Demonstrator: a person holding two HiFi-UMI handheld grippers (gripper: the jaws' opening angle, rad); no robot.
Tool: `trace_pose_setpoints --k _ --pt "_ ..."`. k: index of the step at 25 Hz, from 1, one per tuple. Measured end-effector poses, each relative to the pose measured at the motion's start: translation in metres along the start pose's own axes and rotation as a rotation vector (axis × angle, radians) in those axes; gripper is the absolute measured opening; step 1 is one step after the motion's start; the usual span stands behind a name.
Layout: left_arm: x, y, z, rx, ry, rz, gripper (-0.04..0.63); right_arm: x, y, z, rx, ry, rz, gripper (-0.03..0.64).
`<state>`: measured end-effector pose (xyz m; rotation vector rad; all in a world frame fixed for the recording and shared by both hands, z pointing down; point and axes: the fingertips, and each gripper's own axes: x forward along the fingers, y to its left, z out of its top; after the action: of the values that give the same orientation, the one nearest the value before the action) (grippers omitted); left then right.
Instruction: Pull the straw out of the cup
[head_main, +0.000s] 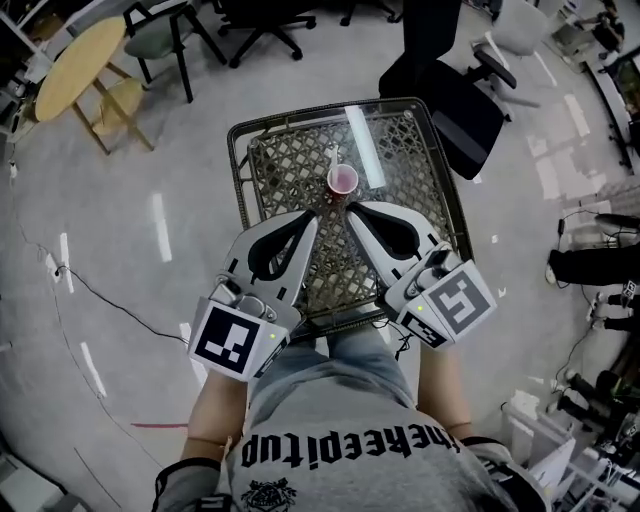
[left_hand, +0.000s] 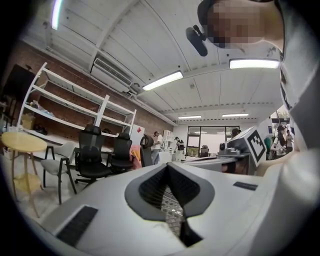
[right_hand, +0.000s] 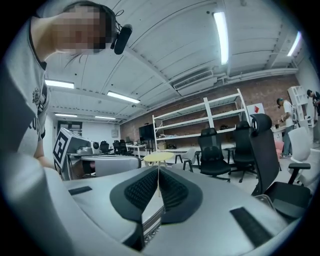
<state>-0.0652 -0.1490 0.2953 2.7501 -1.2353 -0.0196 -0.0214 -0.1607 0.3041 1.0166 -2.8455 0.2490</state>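
Looking down through the head view, I see the pink cup (head_main: 342, 181) standing near the middle of the mesh table (head_main: 275, 160). The white straw (head_main: 333, 158) is in it, rising past the rim toward 11 o'clock. Both tools lie about level over the table and converge on the cup. The left gripper (head_main: 313, 215) has its tips at the cup's 7 o'clock. The right gripper (head_main: 350, 208) has its tips at 6 o'clock, just short of the rim, and I see neither touching the cup. In the left gripper view the jaws meet at the tips with nothing between them, and only table mesh shows through the hollow behind the pads. In the right gripper view the jaws are barely parted, and the straw shows as a pale upright line in that thin slit. From the head view the straw stands beyond the tips, so the pads are not pressing on it. A round yellow table (head_main: 80, 62) sits on the floor at 10 o'clock, and a black office chair (head_main: 462, 112) stands at 2 o'clock of the mesh table.
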Motion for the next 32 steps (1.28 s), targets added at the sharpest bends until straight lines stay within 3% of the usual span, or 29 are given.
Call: trace_pose_setpoints --k 6,10,21,32 --pt "0.02 -0.002 -0.006 -0.022 0.016 0.061 0.015 0.006 -0.032 -0.011 -0.002 0.047 0.053 0.018" --pt "0.028 -0.005 -0.022 -0.045 0.078 0.099 0.015 0.011 -0.052 -0.026 0.001 0.08 0.081 0.023" --pt "0.046 0.008 -0.035 -0.076 0.051 0.22 0.015 0.034 -0.091 -0.075 0.014 0.196 0.138 0.038" --pt "0.059 0.019 -0.052 -0.11 0.104 0.247 0.015 0.057 -0.112 -0.115 0.051 0.285 0.162 0.041"
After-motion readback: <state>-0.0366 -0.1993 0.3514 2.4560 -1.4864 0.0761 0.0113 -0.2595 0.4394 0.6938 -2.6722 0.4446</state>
